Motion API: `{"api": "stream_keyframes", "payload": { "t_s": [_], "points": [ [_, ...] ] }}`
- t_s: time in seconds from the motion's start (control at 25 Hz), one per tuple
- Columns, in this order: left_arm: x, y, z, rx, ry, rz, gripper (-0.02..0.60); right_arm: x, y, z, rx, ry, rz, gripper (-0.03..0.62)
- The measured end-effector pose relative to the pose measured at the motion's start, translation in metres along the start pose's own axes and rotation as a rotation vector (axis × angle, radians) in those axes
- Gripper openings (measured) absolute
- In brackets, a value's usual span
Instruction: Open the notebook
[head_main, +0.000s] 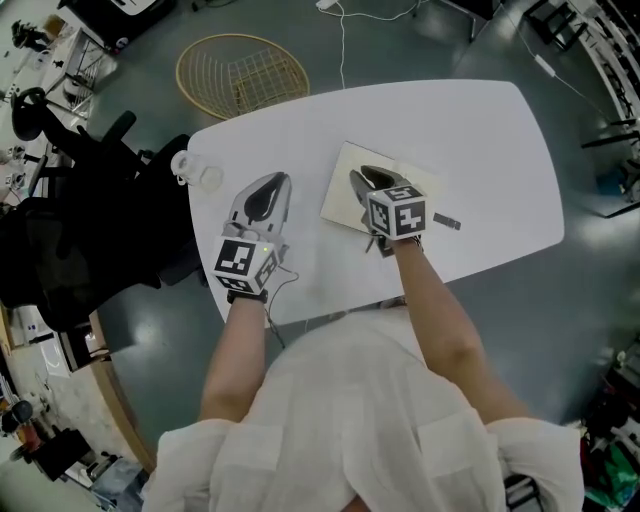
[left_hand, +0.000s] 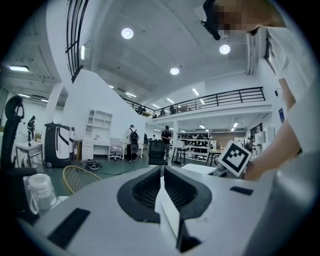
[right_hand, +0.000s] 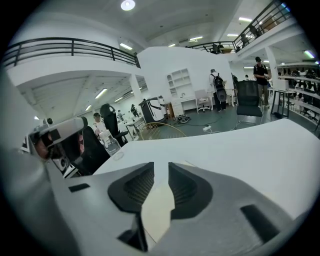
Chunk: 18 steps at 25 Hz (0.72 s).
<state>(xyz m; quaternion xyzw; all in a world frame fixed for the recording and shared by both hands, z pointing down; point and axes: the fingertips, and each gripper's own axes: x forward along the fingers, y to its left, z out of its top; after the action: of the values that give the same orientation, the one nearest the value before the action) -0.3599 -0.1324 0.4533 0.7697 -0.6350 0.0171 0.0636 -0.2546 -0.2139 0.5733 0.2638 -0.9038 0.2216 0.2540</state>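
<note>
A closed cream notebook (head_main: 345, 198) lies flat on the white table (head_main: 480, 150), near its middle. My right gripper (head_main: 364, 176) rests over the notebook, pointing away from me. Its jaws stand a narrow gap apart, and the cream cover (right_hand: 157, 212) shows below that gap with nothing held in it. To the left of the notebook my left gripper (head_main: 270, 184) sits on bare table, apart from the book. In the left gripper view the left gripper (left_hand: 162, 176) has its jaws together and empty.
A small dark pen-like object (head_main: 447, 222) lies right of the notebook. A clear bottle (head_main: 184, 165) and a round lid (head_main: 211, 178) stand at the table's left edge. A wire basket (head_main: 242, 74) is on the floor beyond, with a black chair (head_main: 95, 210) at the left.
</note>
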Motion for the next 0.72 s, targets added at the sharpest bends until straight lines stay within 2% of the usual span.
{"api": "stream_keyframes", "payload": {
  "t_s": [0.36,0.72],
  "points": [
    [0.000,0.009,0.004,-0.001,-0.012,0.021,0.021,-0.003,0.000,0.013,-0.011,-0.037,-0.009,0.092],
    [0.008,-0.002,0.021,0.008,-0.034,0.008,0.021,-0.060,-0.014,0.052,-0.028,-0.201,-0.028,0.094]
  ]
}}
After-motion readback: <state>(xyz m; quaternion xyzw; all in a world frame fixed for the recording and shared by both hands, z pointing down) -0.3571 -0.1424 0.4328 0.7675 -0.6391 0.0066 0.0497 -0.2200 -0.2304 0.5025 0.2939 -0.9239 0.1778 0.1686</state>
